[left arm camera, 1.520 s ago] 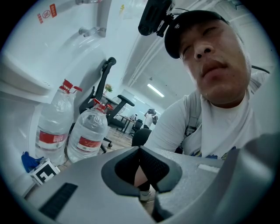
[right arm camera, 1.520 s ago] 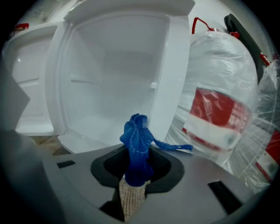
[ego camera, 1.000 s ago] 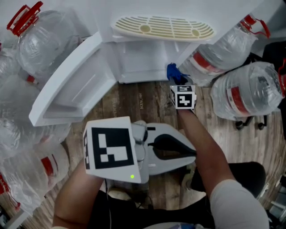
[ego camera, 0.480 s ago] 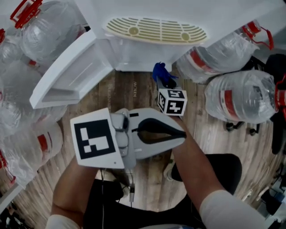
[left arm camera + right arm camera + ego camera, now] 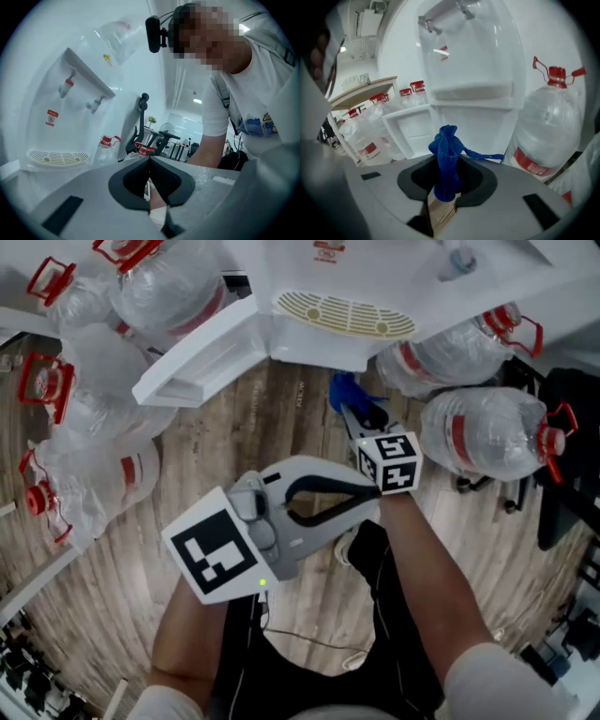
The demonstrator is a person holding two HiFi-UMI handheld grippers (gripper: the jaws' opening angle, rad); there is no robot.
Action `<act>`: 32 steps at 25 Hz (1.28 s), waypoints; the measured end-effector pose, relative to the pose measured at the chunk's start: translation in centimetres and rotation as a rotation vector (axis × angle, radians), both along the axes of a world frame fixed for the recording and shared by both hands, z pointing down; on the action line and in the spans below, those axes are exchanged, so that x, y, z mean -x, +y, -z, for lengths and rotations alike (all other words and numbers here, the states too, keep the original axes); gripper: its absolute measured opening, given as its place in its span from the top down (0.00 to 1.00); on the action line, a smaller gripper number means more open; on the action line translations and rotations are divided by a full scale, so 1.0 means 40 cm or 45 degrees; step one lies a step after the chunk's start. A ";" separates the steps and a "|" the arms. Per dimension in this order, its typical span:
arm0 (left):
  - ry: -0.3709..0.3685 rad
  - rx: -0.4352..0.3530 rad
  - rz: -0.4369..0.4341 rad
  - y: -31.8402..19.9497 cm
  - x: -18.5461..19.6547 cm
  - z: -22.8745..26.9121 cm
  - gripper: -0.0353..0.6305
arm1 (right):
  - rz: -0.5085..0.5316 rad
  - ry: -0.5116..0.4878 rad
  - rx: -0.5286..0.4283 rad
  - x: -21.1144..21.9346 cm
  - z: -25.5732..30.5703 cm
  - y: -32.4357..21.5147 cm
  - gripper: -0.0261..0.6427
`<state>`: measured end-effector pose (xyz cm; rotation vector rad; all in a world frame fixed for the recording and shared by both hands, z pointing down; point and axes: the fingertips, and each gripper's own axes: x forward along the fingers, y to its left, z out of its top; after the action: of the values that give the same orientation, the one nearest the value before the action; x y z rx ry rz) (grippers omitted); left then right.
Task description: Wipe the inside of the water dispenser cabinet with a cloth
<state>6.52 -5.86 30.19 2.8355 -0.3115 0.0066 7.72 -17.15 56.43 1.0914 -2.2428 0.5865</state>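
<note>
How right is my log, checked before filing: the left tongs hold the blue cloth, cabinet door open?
Not the left: the right tongs hold the blue cloth, as the right gripper view shows. The left tongs are shut, empty. The cabinet door is open.

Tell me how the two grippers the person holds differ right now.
The right gripper is shut on a blue cloth; the left gripper is shut with nothing between its jaws. The right gripper is held out toward the open cabinet; the left gripper sits farther back from it. Both carry a marker cube.
</note>
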 end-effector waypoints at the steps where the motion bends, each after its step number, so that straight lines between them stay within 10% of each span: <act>1: 0.005 0.082 0.039 0.019 0.008 0.029 0.94 | 0.031 -0.009 -0.001 0.002 0.051 0.022 0.81; 7: 0.070 0.399 0.073 0.172 0.048 0.289 0.94 | 0.216 -0.034 -0.004 0.052 0.403 0.187 0.81; 21: -0.150 0.338 0.037 0.525 0.277 0.714 0.94 | 0.180 -0.168 -0.074 0.123 1.089 0.662 0.81; 32: -0.093 0.288 0.132 0.916 0.228 0.927 0.94 | 0.201 -0.239 -0.209 0.034 1.388 1.073 0.82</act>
<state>-2.62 30.76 -6.88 2.5962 -0.4435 0.1166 6.37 25.76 0.90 0.9587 -2.5508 0.4618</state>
